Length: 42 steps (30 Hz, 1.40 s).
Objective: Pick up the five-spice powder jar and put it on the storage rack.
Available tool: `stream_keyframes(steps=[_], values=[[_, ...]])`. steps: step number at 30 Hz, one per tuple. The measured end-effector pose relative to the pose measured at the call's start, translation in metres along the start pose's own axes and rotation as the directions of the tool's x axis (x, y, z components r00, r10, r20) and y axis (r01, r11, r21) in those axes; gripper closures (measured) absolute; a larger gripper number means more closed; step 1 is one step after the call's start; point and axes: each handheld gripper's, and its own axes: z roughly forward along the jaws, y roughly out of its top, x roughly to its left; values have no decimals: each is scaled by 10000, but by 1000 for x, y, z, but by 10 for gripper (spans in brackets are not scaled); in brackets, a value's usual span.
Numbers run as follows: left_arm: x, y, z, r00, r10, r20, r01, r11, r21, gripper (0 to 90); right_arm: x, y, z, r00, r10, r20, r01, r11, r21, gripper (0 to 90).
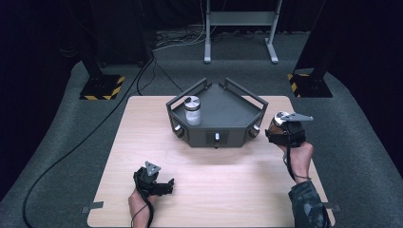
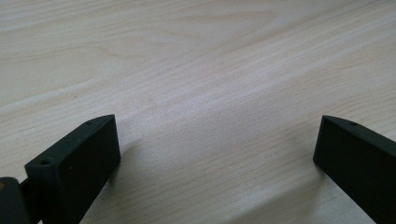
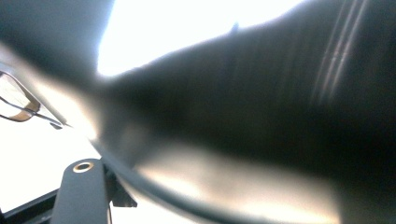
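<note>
A dark grey tray (image 1: 237, 111) with raised handles stands at the back middle of the wooden table (image 1: 214, 190). Inside it, at the left, a clear jar (image 1: 192, 111) with a silver lid stands upright. My right gripper (image 1: 279, 127) hovers just right of the tray and is shut on a dark brownish jar (image 1: 274, 124) with a silver top. In the right gripper view that jar (image 3: 243, 121) is a dark blur against one finger (image 3: 79, 186). My left gripper (image 1: 167, 185) rests low on the table near the front, open, with bare wood between its fingers (image 2: 74, 158).
The tray has small round knobs (image 1: 178, 130) on its front faces. Beyond the table are grey carpet, black stands with yellow-striped bases (image 1: 102, 88), trailing cables (image 1: 142, 76) and a grey metal frame (image 1: 240, 28).
</note>
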Motion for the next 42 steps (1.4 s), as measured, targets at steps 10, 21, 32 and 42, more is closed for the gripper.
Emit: stream_keyframes(steps=[10, 21, 32, 42], values=[[0, 0, 0, 10000, 2, 2, -2, 10000, 1, 4, 6, 15, 1, 9994, -301, -169, 302, 9995, 60, 298], [0, 0, 0, 10000, -4, 3, 4, 10000, -3, 4, 12, 31, 3, 9974, -599, -389, 604, 9981, 114, 298], [0, 0, 0, 10000, 7, 1, -7, 10000, 1, 4, 14, 42, 7, 9960, -584, -672, 590, 9982, 72, 298], [0, 0, 0, 10000, 5, -1, -5, 10000, -2, 4, 18, 52, 14, 9946, -574, -863, 586, 9982, 118, 298]])
